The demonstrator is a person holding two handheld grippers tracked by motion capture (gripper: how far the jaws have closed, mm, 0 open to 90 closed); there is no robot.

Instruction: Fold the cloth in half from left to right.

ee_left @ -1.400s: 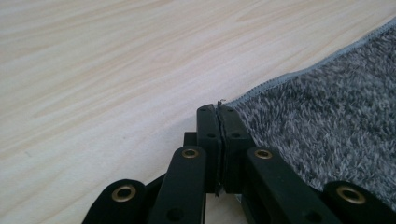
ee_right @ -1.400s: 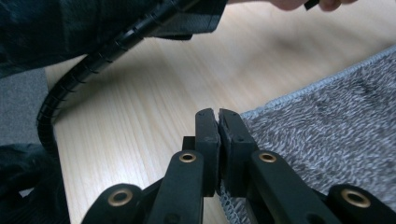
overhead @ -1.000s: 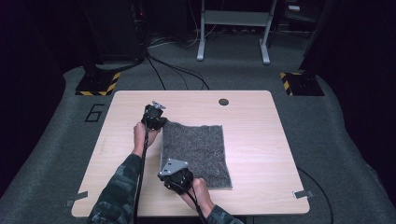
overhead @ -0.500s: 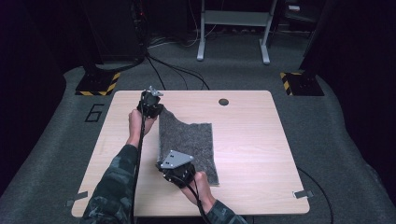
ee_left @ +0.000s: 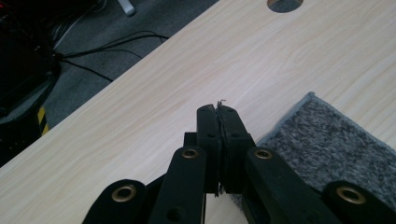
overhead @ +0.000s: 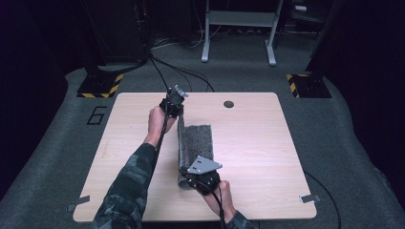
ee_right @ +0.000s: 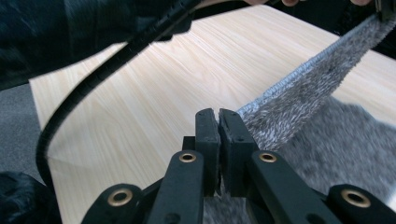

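Note:
A grey felt cloth lies on the light wooden table, with its left edge lifted and turned over toward the right. My left gripper is shut on the far corner of that raised edge, and in the left gripper view the closed jaws stand over the cloth. My right gripper is shut on the near corner. In the right gripper view, the cloth's edge runs taut from the closed gripper up to the other gripper.
A round hole is set in the table near its far edge. Black cables run over the carpet behind the table. Hazard-striped bases stand at both far sides, with a metal stand beyond.
The cloth lay flat a second ago. Both grippers have risen and moved right with its left edge, so the cloth now stands folded up and looks narrower.

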